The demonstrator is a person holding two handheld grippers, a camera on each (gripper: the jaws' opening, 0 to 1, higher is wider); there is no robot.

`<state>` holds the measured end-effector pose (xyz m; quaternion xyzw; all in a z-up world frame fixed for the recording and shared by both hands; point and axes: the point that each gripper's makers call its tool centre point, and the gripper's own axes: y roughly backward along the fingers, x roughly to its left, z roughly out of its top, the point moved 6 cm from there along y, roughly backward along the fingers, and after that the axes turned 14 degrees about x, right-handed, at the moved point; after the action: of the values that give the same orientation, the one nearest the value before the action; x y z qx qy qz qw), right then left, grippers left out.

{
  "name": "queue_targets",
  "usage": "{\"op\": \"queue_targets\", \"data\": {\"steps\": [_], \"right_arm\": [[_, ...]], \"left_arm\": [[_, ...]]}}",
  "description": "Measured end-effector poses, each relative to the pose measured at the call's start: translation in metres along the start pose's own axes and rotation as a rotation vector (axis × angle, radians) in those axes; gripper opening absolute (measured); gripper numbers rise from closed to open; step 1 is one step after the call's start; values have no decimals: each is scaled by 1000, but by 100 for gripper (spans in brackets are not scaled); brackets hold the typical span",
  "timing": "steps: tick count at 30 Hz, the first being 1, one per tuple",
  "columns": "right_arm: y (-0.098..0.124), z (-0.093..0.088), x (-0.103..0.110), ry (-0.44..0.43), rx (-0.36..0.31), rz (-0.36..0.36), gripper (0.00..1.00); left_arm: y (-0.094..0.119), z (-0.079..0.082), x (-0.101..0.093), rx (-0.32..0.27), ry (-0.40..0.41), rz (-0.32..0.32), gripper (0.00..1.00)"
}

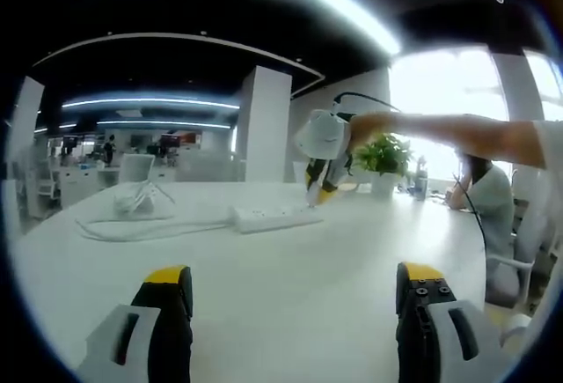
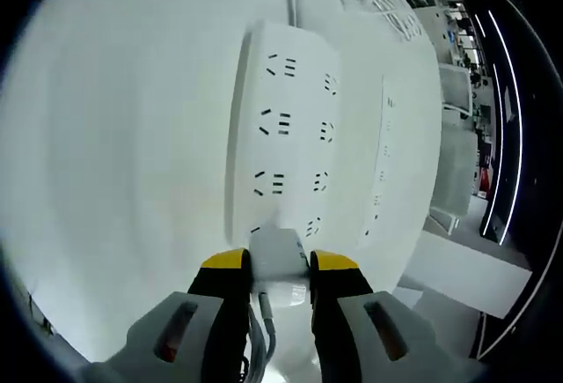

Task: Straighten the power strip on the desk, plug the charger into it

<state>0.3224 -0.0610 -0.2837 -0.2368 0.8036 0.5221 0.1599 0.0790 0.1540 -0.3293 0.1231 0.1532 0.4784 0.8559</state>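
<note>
A: Which step? The right gripper (image 2: pixel 280 264) grips the charger (image 2: pixel 278 255), touching the strip (image 2: pixel 281 128) at twelve o'clock.

B: Plugging in; next, seat the prongs squarely. The left gripper (image 1: pixel 295 290) idles, jaws wide, holding nothing.

Long white plastic power strip (image 1: pixel 274 217) lies flat on white desk (image 1: pixel 290 295), its white cable (image 1: pixel 141 227) trailing off one end in loose curves across the top. In right gripper view, strip (image 2: pixel 281 136) shows two rows of sockets, approx. four per row, all empty. Small white boxy charger (image 2: pixel 280 255), w/ grey cord at its back, sits at the strip's near end, over the last sockets; whether prongs are seated can't be told.
</note>
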Motion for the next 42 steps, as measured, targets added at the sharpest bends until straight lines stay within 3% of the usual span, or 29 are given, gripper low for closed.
{"op": "queue_targets", "data": {"steps": [4, 7, 11, 12, 13, 18, 42], "right_arm": [[-3, 13, -2, -12, -1, 4, 24], [-5, 10, -6, 15, 31, 22, 24], [-6, 7, -8, -54, -52, 87, 24], [-8, 1, -10, -60, -27, 88, 24], [-7, 3, -9, -57, -83, 108, 24], [-8, 0, -9, -81, -104, 127, 24], [-5, 2, 0, -123, -59, 141, 24]], "left_arm": [[0, 0, -2, -1, 2, -3, 99], [1, 0, 0, 1, 2, 2, 99], [2, 0, 3, 1, 2, 8, 99], [2, 0, 3, 1, 3, 9, 99], [2, 0, 4, 2, 4, 9, 99], [3, -1, 5, 1, 9, 14, 99], [3, -1, 2, 4, -2, 14, 99]]}}
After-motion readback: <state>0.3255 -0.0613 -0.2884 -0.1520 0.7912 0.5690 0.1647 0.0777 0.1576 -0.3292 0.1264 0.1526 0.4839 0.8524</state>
